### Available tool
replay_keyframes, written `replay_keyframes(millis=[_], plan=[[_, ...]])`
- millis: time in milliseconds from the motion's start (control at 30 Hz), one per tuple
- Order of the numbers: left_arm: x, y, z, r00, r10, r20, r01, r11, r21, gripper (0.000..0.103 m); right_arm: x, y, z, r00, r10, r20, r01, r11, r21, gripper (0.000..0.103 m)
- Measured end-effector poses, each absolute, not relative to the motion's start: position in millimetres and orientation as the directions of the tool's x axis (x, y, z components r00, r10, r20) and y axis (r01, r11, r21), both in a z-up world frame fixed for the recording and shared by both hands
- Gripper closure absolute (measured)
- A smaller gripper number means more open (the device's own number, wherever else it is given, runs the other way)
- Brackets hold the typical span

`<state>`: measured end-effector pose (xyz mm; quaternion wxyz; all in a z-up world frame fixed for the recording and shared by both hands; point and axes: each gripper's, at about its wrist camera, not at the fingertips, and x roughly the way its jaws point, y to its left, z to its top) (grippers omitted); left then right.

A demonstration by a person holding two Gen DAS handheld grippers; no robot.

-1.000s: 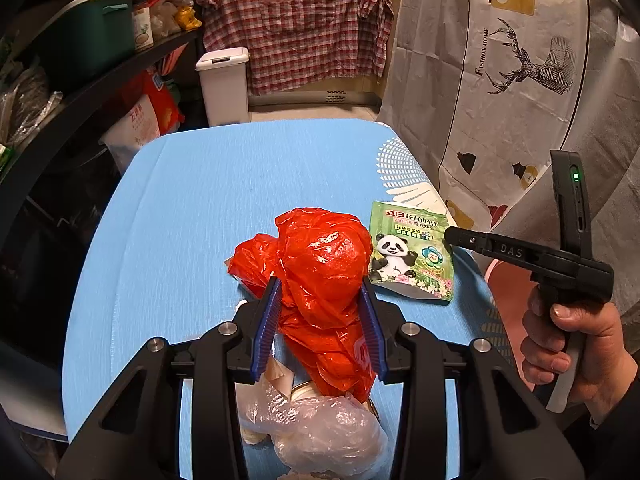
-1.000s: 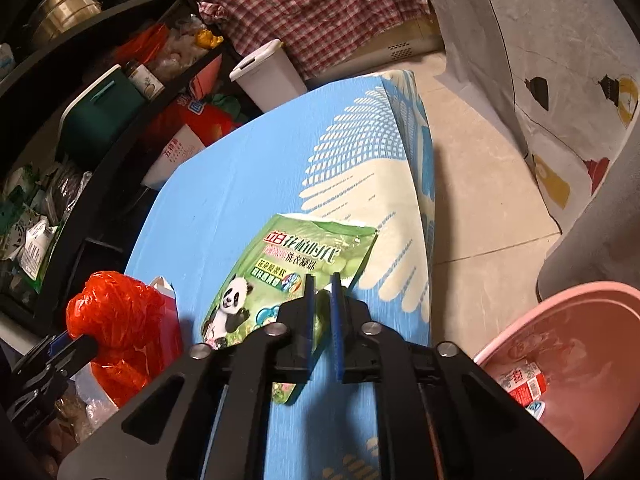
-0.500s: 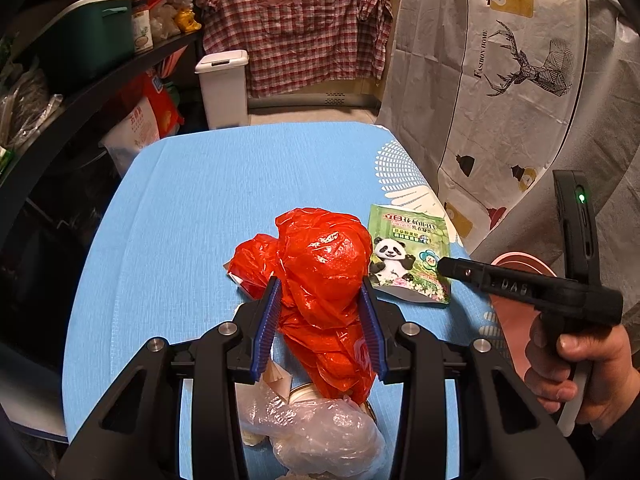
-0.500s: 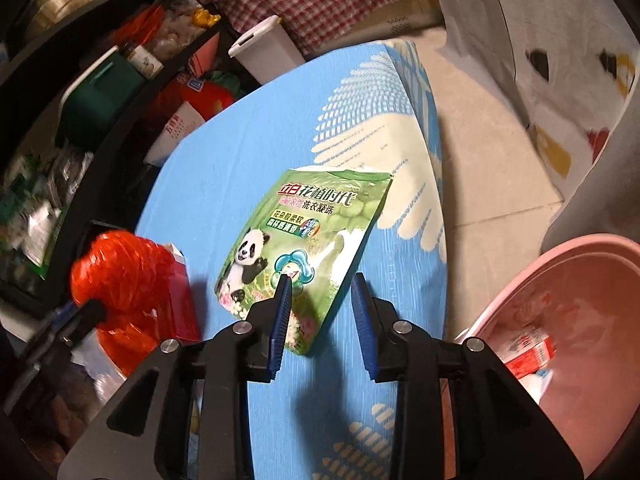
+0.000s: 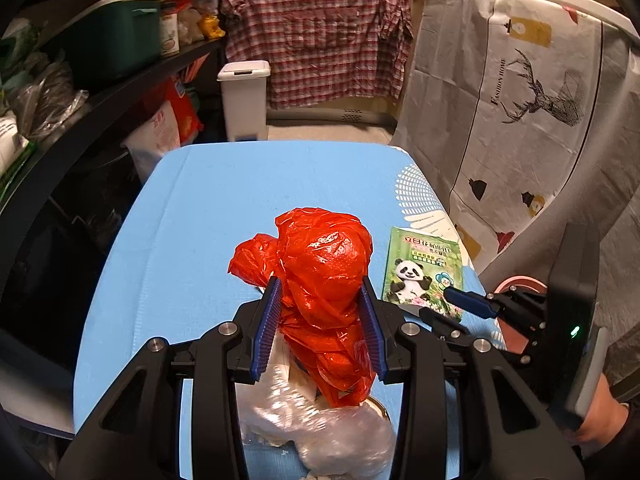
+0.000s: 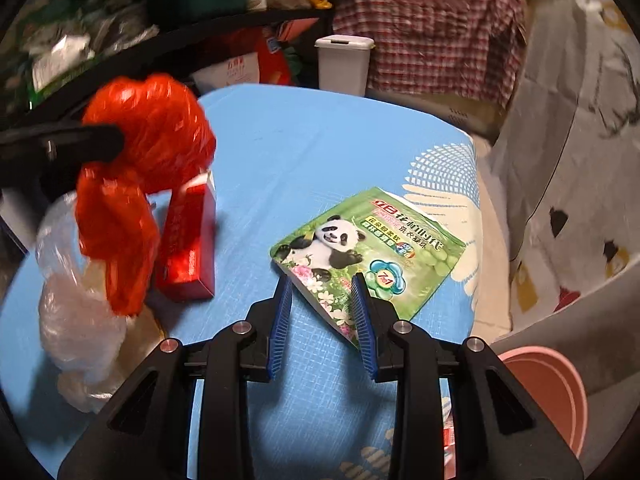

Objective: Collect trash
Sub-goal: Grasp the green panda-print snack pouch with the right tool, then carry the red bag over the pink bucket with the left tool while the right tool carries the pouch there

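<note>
The left gripper (image 5: 318, 322) is clamping the crumpled red-orange plastic bag (image 5: 324, 280) between both blue pads, same as a sec ago, holding it just above the light-blue cloth-covered table (image 5: 208, 220) w/ a clear crinkled plastic bag (image 5: 332, 436) lying under it.

The change is on the right: the right gripper (image 6: 322, 320) was pinched nearly shut over the flat green panda-print detergent pouch (image 6: 372, 248); now its jaws are standing apart and the wrist has rolled level, so the pads are straddling the pouch's near corner w/o pressing it. The pouch is lying flat on the table near the right edge, not lifted. A red cardboard carton (image 6: 188, 240) is sitting beside the red bag.

Meaning (my read): it's lining up for a pinch on the pouch edge, which prob goes next into the pink plastic basin (image 6: 548, 392) low beside the table.
</note>
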<state>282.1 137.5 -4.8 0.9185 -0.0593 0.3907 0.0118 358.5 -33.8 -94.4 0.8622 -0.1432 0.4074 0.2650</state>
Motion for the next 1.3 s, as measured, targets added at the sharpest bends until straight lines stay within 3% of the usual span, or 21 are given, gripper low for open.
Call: replay_keyframes(millis=[167, 267, 400, 867, 1300], plan=[[282, 138, -5, 0.694, -0.03, -0.719, -0.068, 0.992, -0.107, 0.065, 359, -27, -102, 0.57, 0.28, -0.773, -0.578, 0.805, -0.134, 0.078], [282, 138, -3, 0.699, -0.033, -0.714, -0.066, 0.992, -0.111, 0.065, 356, -26, -103, 0.586, 0.269, -0.764, -0.584, 0.794, -0.168, 0.095], [281, 139, -1, 0.705, -0.035, -0.708, -0.069, 0.991, -0.117, 0.065, 353, -28, -99, 0.599, 0.275, -0.752, -0.584, 0.793, -0.174, 0.101], [263, 144, 25, 0.746, -0.055, -0.663, -0.055, 0.988, -0.143, 0.065, 328, -53, -42, 0.636, 0.415, -0.65, -0.57, 0.821, -0.033, 0.103], [241, 139, 49, 0.789, -0.075, -0.609, -0.033, 0.986, -0.164, 0.065, 286, -80, -2, 0.674, 0.441, -0.593, -0.542, 0.841, 0.01, 0.103]])
